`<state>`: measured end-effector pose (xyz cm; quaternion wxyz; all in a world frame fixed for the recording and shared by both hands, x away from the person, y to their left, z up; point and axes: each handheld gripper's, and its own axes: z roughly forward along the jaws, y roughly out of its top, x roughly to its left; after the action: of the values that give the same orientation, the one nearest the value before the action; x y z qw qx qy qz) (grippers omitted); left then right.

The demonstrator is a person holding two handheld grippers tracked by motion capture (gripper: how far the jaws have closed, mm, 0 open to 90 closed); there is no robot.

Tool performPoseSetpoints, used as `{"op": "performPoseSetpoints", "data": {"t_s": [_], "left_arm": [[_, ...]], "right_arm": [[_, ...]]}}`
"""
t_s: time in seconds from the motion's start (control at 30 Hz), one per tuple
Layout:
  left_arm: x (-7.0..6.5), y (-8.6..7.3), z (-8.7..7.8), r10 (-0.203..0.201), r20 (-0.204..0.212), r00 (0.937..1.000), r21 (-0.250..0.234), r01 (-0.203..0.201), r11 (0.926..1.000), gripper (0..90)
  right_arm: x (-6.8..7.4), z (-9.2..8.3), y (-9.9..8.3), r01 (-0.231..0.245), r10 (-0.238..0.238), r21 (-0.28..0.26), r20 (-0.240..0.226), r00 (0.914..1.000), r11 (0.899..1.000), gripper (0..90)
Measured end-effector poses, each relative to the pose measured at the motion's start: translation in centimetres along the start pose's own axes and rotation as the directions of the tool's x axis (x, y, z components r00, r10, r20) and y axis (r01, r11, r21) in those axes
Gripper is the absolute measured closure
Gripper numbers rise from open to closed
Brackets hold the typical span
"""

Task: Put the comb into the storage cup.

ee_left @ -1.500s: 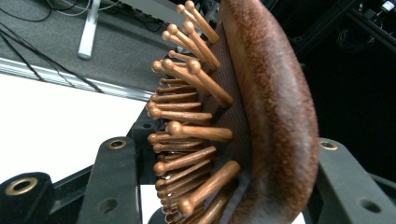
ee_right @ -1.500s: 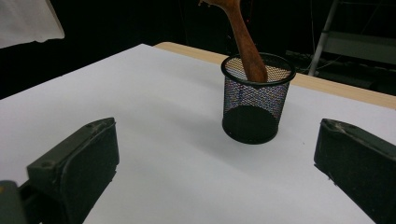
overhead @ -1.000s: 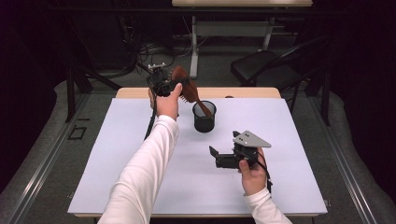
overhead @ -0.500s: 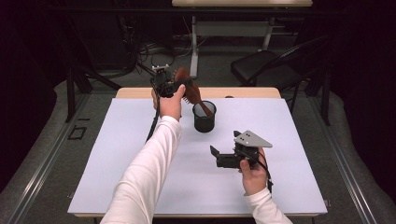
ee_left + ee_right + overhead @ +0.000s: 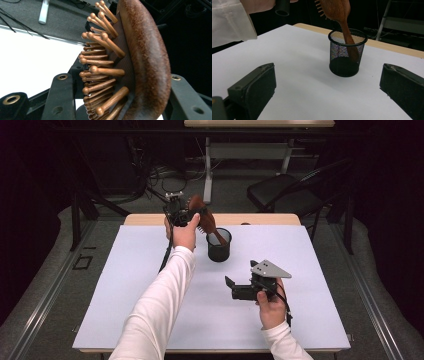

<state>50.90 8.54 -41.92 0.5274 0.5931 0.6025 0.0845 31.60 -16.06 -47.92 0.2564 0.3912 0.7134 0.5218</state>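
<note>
One stiff, light wooden hairbrush (image 5: pixel 204 218), left gripper (image 5: pixel 181 214) clamped on its head, stood handle-down in the mesh cup (image 5: pixel 219 245) near the tabletop's far edge.

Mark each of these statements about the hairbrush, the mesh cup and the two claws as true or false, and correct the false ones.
1. The left claw grips the wooden hairbrush by its head. True.
2. The brush's handle reaches down into the black mesh cup. True.
3. The mesh cup lies tipped over on its side. False: it stands upright on the white table.
4. The right claw is closed on the cup. False: its jaws stand wide apart, short of the cup, with nothing between them.
5. The brush's pins are metal and black. False: the left gripper view shows brown wooden pins with rounded tips.
</note>
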Motion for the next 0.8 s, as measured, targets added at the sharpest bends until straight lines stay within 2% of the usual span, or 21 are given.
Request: {"op": "performPoseSetpoints", "data": {"t_s": [0.8], "left_arm": [[1.4, -1.1, 0.8, -0.029, 0.001, 0.9996, 0.008, 0.029, 0.9995, 49.8]], "right_arm": [[0.6, 0.2, -0.1, 0.012, -0.012, 0.005, -0.014, 0.9998, 1.0, 0.4]]}}
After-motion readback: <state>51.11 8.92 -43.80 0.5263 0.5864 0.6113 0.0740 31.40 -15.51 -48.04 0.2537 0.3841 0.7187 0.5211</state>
